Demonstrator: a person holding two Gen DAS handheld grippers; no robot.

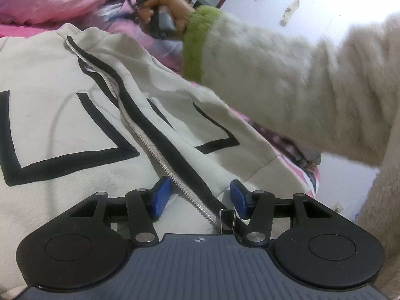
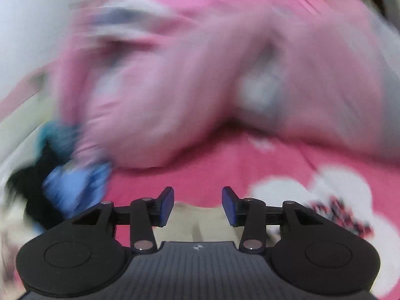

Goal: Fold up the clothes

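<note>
A cream zip-up jacket with black trim lies flat on the bed, its silver zipper running diagonally toward me. In the left wrist view my left gripper is open just over the jacket's lower hem, the zipper pull between its blue pads. A hand in a fuzzy cream sleeve with a green cuff holds the right gripper beyond the jacket's collar. The right wrist view is motion-blurred; my right gripper is open, with a strip of cream cloth below it over the pink sheet.
A pink quilt is heaped at the back of the bed. The pink sheet has white flower prints. Blue and dark clothes lie bunched at the left in the right wrist view. A white wall with hooks stands behind the bed.
</note>
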